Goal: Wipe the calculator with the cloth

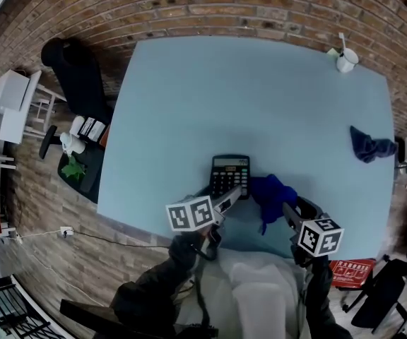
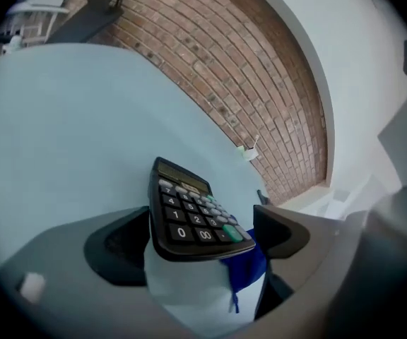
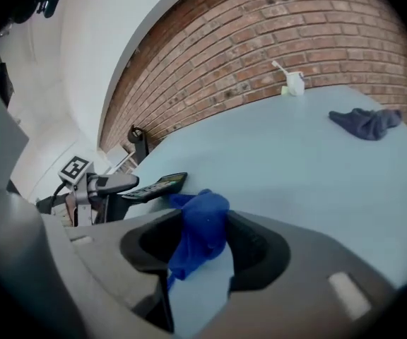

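Since left fingers (image 2: 115, 249) gape round the black plastic calculator (image 2: 189, 214), right fingers (image 3: 256, 249) slack round the blue cloth (image 3: 200, 228), I'd re-pinch both.

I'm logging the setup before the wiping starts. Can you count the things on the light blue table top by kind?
Calculator: 1
Cloths: 2, a bright blue cloth beside the calculator and a dark blue cloth near the right edge
White cup: 1, at the far corner
Total: 4
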Demonstrator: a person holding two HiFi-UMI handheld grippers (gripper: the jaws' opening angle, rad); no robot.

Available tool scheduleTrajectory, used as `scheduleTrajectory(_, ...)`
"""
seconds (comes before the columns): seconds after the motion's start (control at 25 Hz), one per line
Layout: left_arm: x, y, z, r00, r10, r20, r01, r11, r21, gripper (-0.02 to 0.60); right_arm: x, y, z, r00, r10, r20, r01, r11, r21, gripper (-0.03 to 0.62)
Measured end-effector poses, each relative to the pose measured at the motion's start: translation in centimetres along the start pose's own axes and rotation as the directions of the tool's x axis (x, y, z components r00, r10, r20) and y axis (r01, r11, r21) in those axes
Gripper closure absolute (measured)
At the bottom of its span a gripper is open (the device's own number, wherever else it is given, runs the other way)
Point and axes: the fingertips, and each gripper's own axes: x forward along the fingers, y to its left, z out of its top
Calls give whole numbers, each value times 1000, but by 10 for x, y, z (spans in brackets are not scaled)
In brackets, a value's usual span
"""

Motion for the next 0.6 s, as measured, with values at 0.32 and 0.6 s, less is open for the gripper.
scheduleTrajectory(0.32,-61,-7,60,936,120,331,-207,948,240,516,-35,9,42,980,-90,178,116,983,-145,401)
scheduleTrajectory(0.6,-57,-44,39,963,-93,252,31,970,242,575,-27,74,63,936,199,292,-202,979,-18,448)
